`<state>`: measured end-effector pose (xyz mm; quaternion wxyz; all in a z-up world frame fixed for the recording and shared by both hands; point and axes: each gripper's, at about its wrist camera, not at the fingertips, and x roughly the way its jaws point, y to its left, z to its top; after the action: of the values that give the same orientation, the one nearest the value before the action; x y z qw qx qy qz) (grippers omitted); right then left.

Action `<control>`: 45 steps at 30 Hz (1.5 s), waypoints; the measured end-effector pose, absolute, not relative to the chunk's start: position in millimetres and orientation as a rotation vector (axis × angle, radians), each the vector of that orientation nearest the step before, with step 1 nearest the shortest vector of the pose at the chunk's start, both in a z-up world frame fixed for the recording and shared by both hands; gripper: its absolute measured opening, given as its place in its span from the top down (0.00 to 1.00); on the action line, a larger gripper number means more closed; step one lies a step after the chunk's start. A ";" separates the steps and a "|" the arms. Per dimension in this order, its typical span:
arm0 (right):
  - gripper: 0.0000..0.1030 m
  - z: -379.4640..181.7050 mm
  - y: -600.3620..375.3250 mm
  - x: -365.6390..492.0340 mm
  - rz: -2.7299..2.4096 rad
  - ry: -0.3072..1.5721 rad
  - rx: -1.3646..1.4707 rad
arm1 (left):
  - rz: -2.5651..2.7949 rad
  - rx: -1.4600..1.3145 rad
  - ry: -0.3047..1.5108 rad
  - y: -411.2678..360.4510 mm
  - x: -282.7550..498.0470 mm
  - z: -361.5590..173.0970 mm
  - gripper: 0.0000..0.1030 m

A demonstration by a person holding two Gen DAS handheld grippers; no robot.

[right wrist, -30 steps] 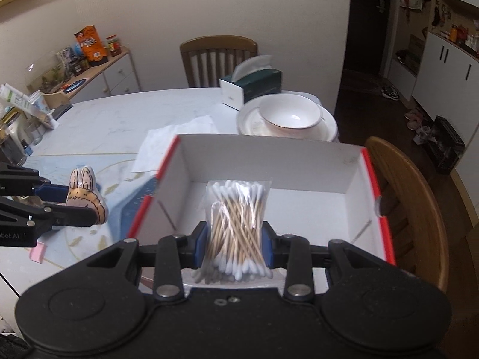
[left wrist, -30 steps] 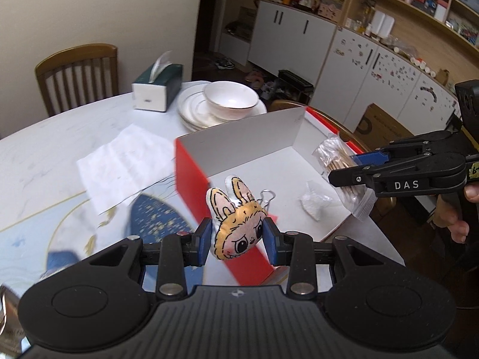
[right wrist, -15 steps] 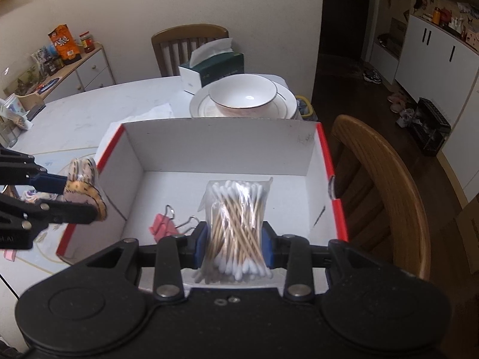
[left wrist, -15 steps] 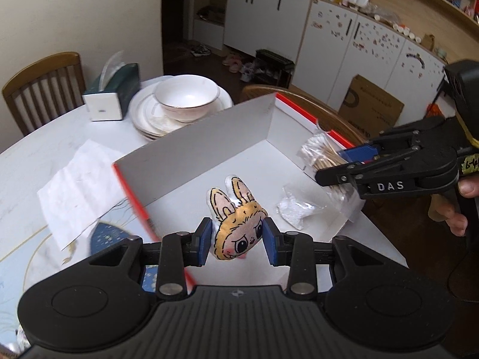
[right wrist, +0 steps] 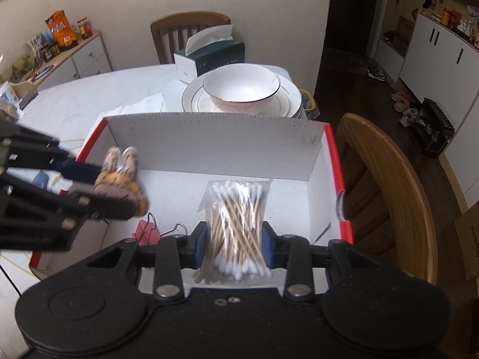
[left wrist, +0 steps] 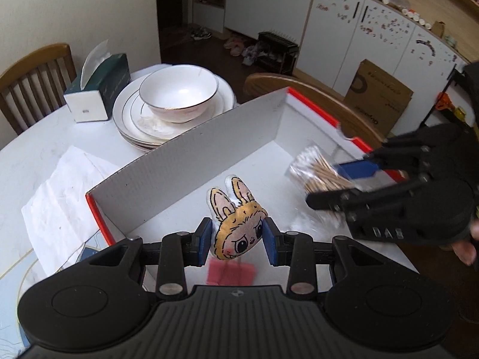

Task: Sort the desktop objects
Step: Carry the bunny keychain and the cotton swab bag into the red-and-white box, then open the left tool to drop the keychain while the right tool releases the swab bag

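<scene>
My left gripper (left wrist: 237, 240) is shut on a small plush bunny-eared doll (left wrist: 236, 224) and holds it over the open red-and-white cardboard box (left wrist: 209, 146). My right gripper (right wrist: 235, 246) is shut on a clear bag of cotton swabs (right wrist: 238, 224), also above the box (right wrist: 215, 137). In the left wrist view the swab bag (left wrist: 317, 170) and right gripper (left wrist: 344, 185) hang over the box's right side. In the right wrist view the doll (right wrist: 122, 179) and left gripper (right wrist: 95, 185) are at the box's left side. A pink binder clip (right wrist: 148, 232) lies on the box floor.
A white bowl (left wrist: 179, 89) on stacked plates (left wrist: 131, 119) and a green tissue box (left wrist: 98, 89) stand beyond the box. A white paper sheet (left wrist: 60, 197) lies left of it. A wooden chair (right wrist: 386, 185) stands at the table's right edge, another (right wrist: 185, 30) at the far side.
Both grippers have moved in over the box with their loads: the doll from outside the left wall to above the box floor, the swab bag further inward.
</scene>
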<state>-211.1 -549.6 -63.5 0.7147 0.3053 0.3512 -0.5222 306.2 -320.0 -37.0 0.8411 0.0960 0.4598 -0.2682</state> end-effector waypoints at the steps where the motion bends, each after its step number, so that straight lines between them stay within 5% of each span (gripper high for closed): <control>1: 0.66 -65.9 -552.1 -210.0 -1.155 0.785 0.679 | -0.558 0.203 0.980 -320.7 311.5 -39.7 0.67; 37: 0.63 -121.3 -593.5 -175.3 -1.035 1.064 0.684 | -0.540 0.321 1.251 -347.2 358.1 -113.2 0.65; 45: 0.57 -114.1 -592.4 -184.1 -1.043 1.018 0.708 | -0.520 0.282 1.219 -339.5 358.1 -105.9 0.45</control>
<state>-184.1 -592.4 -114.1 0.6893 0.3166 0.4552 -0.4663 358.1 -339.5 -105.9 0.7793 0.1302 0.5637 -0.2408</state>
